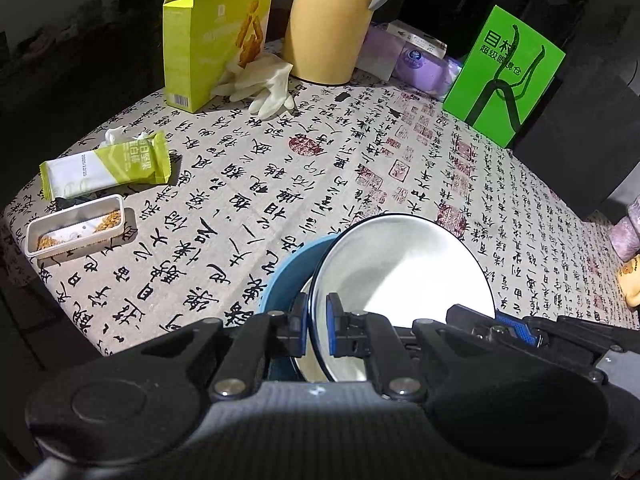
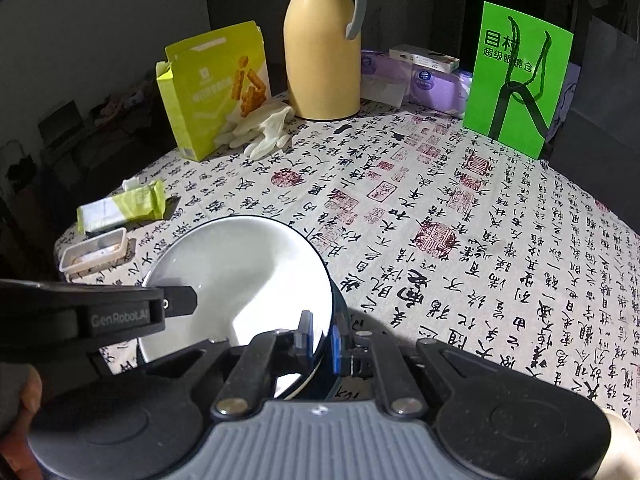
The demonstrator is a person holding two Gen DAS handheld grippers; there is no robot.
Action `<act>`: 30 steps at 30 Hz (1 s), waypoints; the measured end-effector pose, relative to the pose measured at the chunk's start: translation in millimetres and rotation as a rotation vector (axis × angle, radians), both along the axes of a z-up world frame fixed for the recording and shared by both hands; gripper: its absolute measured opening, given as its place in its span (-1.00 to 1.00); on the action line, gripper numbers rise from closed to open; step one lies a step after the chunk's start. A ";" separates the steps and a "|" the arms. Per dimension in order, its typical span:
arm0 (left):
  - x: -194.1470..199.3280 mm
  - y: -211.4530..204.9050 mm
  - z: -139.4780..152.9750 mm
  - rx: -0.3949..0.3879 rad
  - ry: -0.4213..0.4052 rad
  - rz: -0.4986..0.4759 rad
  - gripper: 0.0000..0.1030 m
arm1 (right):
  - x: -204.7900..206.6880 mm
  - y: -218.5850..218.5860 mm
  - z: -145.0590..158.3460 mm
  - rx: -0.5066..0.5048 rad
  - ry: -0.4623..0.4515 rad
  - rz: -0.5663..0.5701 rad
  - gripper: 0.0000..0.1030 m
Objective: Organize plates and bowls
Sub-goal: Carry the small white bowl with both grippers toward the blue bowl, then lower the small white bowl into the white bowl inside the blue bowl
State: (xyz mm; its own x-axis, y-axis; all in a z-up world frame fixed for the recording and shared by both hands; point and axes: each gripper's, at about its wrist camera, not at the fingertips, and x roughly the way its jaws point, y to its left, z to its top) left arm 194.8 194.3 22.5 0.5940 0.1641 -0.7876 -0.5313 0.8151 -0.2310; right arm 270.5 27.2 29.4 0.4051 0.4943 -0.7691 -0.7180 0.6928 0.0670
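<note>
Gripping white plate (image 1: 400,264) rim, both tongs

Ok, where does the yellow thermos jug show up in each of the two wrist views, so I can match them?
Left wrist view: the yellow thermos jug stands at top centre, its lid cut off by the frame, right of the open snack box.
Right wrist view: the jug is at top centre, lid and grey handle visible.
Shared landmark: the green card stands upright at the right in both.
</note>
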 end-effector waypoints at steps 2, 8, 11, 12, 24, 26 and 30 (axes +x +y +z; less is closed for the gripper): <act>-0.2 -0.2 -1.1 0.005 0.002 0.001 -0.82 | 0.0 1.3 -1.8 -0.005 0.001 0.003 -0.83; 2.4 -1.0 -5.3 0.014 0.023 -0.007 -0.82 | -0.2 3.0 -5.7 -0.021 -0.017 0.013 -0.83; 3.5 -0.8 -7.3 0.011 0.028 -0.010 -0.82 | -0.2 3.8 -8.5 -0.030 -0.019 0.015 -0.83; 3.9 -0.9 -7.3 0.012 0.031 -0.011 -0.82 | 1.0 3.6 -9.3 -0.029 -0.013 0.016 -0.83; 5.2 -1.6 -6.9 0.010 0.042 -0.029 -0.78 | 2.7 3.1 -11.9 -0.024 -0.011 0.025 -0.83; 5.1 -0.7 -6.9 0.002 0.044 -0.030 -0.78 | 3.1 2.8 -11.9 -0.022 -0.009 0.026 -0.83; 4.7 0.3 -6.9 -0.010 0.047 -0.032 -0.78 | 3.8 2.2 -11.8 -0.017 -0.003 0.025 -0.83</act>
State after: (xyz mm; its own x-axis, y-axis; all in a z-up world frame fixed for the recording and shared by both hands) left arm 199.6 194.6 15.6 0.5614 0.1374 -0.8161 -0.5157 0.8293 -0.2151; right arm 274.4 29.4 17.6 0.3955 0.4914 -0.7760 -0.7351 0.6759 0.0534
